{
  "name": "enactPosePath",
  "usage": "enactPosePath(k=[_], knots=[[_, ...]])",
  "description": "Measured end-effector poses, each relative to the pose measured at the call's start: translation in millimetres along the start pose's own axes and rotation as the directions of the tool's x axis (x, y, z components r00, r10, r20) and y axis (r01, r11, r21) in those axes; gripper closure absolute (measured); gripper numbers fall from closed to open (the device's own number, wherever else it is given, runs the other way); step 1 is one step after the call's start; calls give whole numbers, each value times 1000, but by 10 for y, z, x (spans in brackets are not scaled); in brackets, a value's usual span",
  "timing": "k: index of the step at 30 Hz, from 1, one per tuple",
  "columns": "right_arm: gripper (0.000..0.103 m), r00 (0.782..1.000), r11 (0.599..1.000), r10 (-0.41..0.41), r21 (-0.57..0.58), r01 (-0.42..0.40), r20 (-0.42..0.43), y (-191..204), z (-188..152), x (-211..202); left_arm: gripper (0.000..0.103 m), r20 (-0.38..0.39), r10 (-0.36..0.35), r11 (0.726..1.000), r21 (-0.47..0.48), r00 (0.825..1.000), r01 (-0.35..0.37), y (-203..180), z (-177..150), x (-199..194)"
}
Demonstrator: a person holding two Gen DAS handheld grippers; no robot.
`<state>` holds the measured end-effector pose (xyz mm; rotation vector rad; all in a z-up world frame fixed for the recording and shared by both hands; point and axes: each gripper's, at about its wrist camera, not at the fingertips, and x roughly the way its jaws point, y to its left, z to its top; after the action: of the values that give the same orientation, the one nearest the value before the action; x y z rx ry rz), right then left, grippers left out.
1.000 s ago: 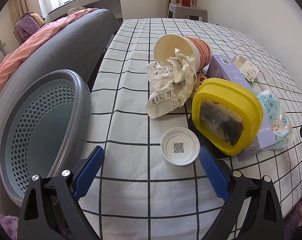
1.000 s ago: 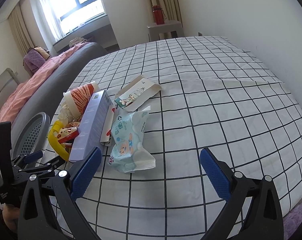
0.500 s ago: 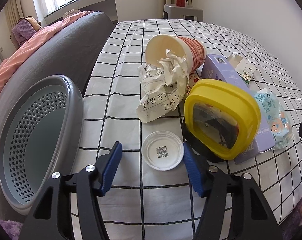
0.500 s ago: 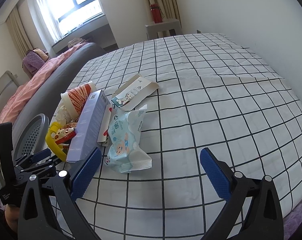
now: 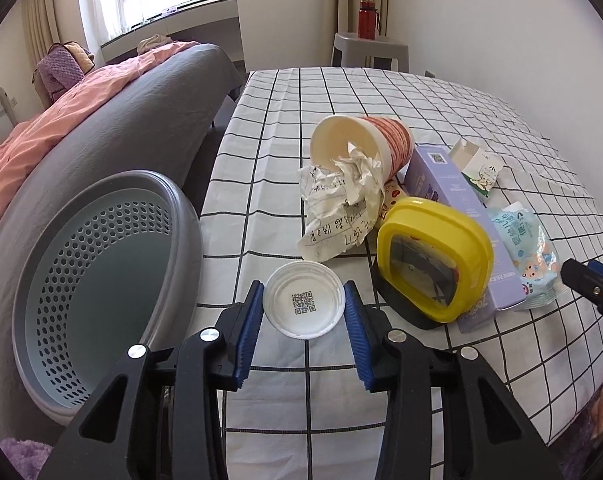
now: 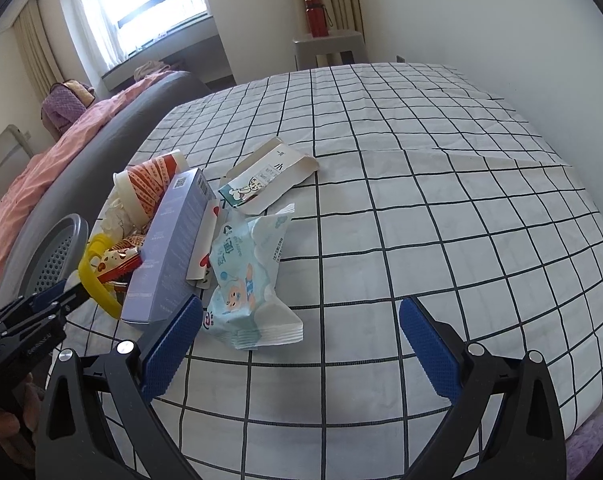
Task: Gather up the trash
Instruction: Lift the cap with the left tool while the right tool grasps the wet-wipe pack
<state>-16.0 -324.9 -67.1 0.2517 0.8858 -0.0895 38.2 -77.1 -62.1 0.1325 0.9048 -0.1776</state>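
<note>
We see the perforated grey plastic basket at left. Left gripper closing, ribbed blue pads touching the round white lid on the checked cloth. Right gripper spread wide, holding nothing, glossy wipes pack just ahead.

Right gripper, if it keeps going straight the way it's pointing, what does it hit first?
Probably bare checked bedsheet. The right gripper is open with nothing between its fingers; the blue wipes packet lies just inside its left finger and might get clipped, though depth is hard to judge.
</note>
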Motion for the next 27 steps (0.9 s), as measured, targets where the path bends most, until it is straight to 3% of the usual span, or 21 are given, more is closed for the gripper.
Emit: enactPosePath(k=[11, 14, 17, 27], knots=[[8, 994, 993, -71, -102, 63, -78, 254, 137, 435, 64, 69, 1, 1000, -6, 998, -1, 111, -27, -262], [16, 993, 990, -77, -122, 66, -93, 300, 127, 489, 64, 68, 3, 1000, -16, 998, -2, 161, -35, -272], [37, 991, 989, -80, -133, 65, -107, 338, 104, 511, 64, 63, 10, 1000, -24, 998, -9, 206, -46, -270], [39, 997, 996, -66, -57, 63, -45, 226, 102, 144, 64, 72, 8, 998, -68, 997, -3, 394, -73, -362]])
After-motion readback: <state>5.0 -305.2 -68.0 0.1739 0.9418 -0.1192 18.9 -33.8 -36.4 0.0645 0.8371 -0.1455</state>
